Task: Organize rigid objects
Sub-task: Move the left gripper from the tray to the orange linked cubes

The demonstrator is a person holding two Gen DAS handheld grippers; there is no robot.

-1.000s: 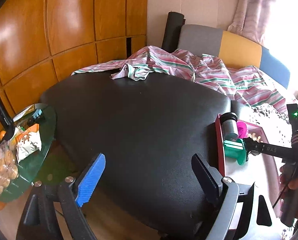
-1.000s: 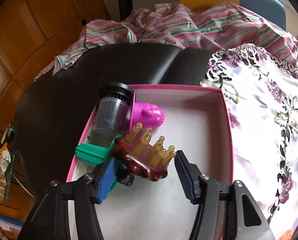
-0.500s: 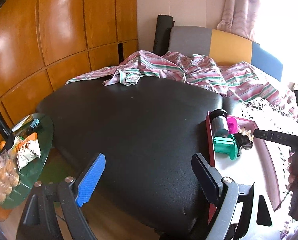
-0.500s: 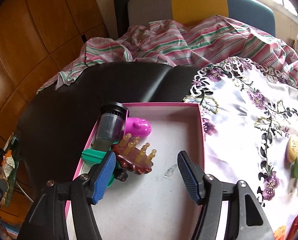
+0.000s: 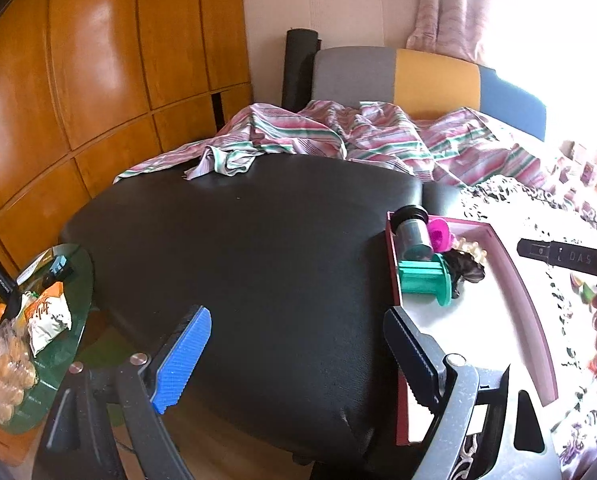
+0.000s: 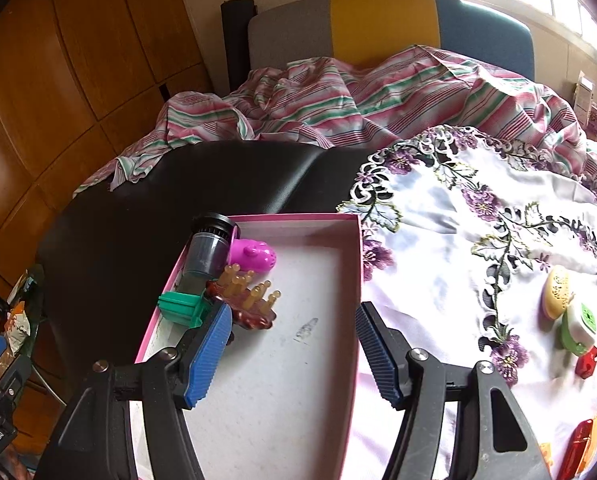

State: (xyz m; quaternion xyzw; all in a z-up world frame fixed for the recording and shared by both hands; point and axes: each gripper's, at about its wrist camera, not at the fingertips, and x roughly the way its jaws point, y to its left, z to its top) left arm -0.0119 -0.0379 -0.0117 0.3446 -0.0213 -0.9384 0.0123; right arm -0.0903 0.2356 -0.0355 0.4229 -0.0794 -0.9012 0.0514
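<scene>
Four things already lie in the shallow pink-walled cardboard box with the white floor (image 6: 350,264), all crowded into its far left corner: a dark grey cylindrical canister with a ribbed black cap (image 6: 208,246) along the box's left wall, a bright magenta rounded plastic piece (image 6: 254,256) just beside it toward the box's middle, a green plastic spool (image 6: 180,308) nearer you on the same wall, and a brown tortoiseshell hair claw with amber knobbed teeth (image 6: 244,300) resting against the spool with its teeth pointing up; your right gripper (image 6: 292,350) hangs over the box's near half with its blue ribbed fingers spread wide and nothing between them, so I judge you are between a drop-off and the next pick; the rest of the box floor is bare, so room is no worry; to the right of the box, on the white embroidered cloth with purple flowers (image 6: 438,240), wait a yellow oval case (image 6: 556,292), a green-and-white rounded case (image 6: 578,328) touching it, and several small red pieces (image 6: 586,362) nearer you, too small to name; the next move calls for swinging right of the box and lining your fingers across one case's narrow sides; they look smooth and may slip; your left gripper (image 5: 294,354) is likewise wide apart and empty, hovering left of the box over the black leather seat (image 5: 238,248).
</scene>
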